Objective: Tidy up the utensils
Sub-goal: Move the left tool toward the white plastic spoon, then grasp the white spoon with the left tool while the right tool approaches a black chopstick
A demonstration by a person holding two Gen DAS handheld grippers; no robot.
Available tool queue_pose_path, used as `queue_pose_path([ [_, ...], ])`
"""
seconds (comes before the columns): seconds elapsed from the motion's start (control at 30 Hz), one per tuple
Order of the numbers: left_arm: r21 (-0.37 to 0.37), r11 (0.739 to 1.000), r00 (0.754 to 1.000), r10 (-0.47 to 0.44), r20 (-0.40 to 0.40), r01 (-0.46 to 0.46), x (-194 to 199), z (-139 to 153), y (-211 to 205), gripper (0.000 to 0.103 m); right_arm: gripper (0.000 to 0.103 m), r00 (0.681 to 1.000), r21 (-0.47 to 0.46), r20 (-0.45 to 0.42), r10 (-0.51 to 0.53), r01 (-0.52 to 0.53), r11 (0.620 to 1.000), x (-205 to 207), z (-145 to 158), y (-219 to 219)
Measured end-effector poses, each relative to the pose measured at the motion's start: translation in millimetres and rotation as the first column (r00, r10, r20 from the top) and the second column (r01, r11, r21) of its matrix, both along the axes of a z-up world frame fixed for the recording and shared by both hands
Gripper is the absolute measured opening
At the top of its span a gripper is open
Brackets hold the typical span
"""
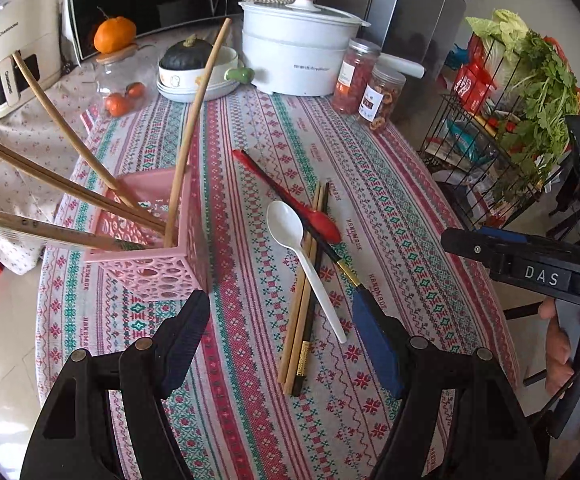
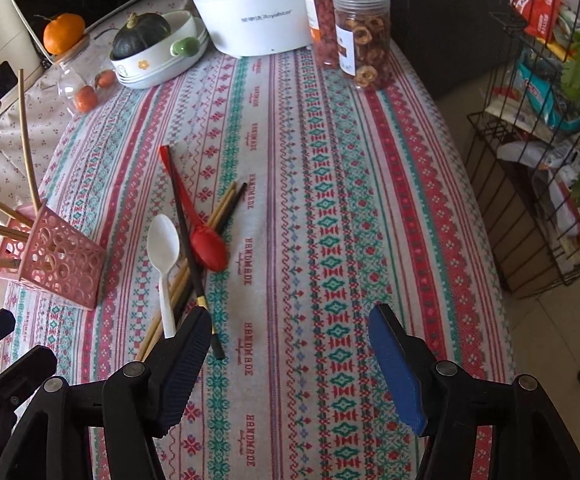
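Left wrist view: left gripper [image 1: 280, 344] hangs wide open and empty over loose chopsticks [image 1: 299, 322] and a white spoon [image 1: 290, 232], just right of the pink holder [image 1: 150, 248], which stands some chopsticks upright as sorted. Right wrist view: right gripper [image 2: 290, 364], wide open and empty, sits right of that pile, red spoon [image 2: 209, 248] included, well right of the holder, seemingly poised to pick next.

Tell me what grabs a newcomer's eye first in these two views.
The crossed heap of loose utensils mid-table: a red spoon and a white spoon lying over wooden and black chopsticks. To its left, the pink lattice holder bristles with chopsticks fanning outward. Behind stands a white cooker on the patterned tablecloth.
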State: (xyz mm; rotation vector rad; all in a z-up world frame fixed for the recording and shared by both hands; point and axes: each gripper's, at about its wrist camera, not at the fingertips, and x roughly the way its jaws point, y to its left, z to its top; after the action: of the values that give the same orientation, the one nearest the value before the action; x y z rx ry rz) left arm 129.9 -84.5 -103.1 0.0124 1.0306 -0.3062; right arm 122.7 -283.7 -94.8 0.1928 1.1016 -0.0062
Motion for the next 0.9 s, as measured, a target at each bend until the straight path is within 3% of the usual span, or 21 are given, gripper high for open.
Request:
queue_pose_path([
  [0.13,-0.041,0.997,0.997,0.065,-0.04,-0.066,26,-24,-10,0.074,0.07,1.0,-0.033,0.004,0.003,-0.003,0.999,4,-2,-3],
  [0.27,-0.059,0.995,0.997,0.076,-0.006,-0.076,51,-45,-25,0.054,0.07,1.0,-0.024,-0.007,-0.004,0.004,1.0,7,-6,-10],
  [0.37,0.006,0.998,0.997,0.069,0.047,-0.069,63,-59,-33,0.038,0.07,1.0,-0.033,-0.008,-0.014,0.014,0.999,10,-8,-14],
  [0.47,0.016,0.996,0.995,0.085,0.048,-0.086,73,-70,-33,0.032,0.07,1.0,-0.029,-0.01,-0.017,0.017,0.999,12,-10,-17],
  [0.63,-0.054,0.992,0.993,0.118,0.02,-0.117,92,-81,-25,0.029,0.07,1.0,-0.026,-0.018,-0.012,0.012,1.0,15,-14,-16],
  [0.73,-0.117,0.988,0.995,0.102,-0.017,-0.103,98,-88,-22,0.021,0.07,1.0,-0.028,-0.02,-0.011,0.01,1.0,15,-14,-16],
  [0.8,-0.121,0.988,0.995,0.091,-0.034,-0.095,99,-92,-23,0.004,0.07,1.0,-0.032,-0.021,-0.012,0.011,0.999,16,-14,-17],
  [0.9,-0.118,0.99,0.997,0.076,-0.019,-0.078,94,-90,-25,0.002,0.07,1.0,-0.039,-0.025,-0.017,0.016,0.999,17,-15,-18],
])
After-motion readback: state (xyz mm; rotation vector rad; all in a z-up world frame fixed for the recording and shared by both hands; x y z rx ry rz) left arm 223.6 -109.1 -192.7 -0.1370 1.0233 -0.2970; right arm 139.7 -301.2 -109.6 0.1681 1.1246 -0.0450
